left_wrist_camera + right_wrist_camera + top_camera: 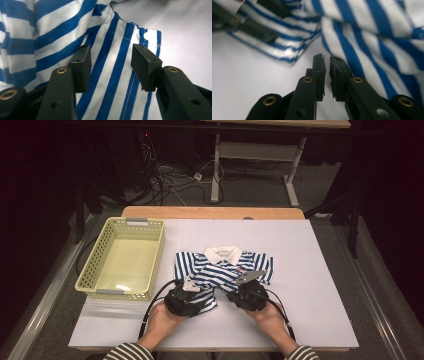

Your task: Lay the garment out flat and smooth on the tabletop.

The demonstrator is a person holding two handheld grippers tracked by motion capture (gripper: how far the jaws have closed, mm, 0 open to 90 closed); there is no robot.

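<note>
A small blue-and-white striped polo shirt [220,267] with a white collar lies flat on the white table top [310,285]. My left gripper [194,289] rests over the shirt's lower left part. In the left gripper view its jaws [111,53] stand open above the striped cloth [50,30] near a hem corner, pads clear of it. My right gripper [245,284] is at the shirt's lower right. In the right gripper view its jaws [327,59] are nearly together at the edge of the striped cloth [374,37], which rises from the tips in folds.
A pale yellow plastic basket [150,265] stands at the table's left, close to the shirt's left sleeve. The table's far wooden edge [215,213] runs behind. Beyond it are cables and a desk frame [216,170] on the floor.
</note>
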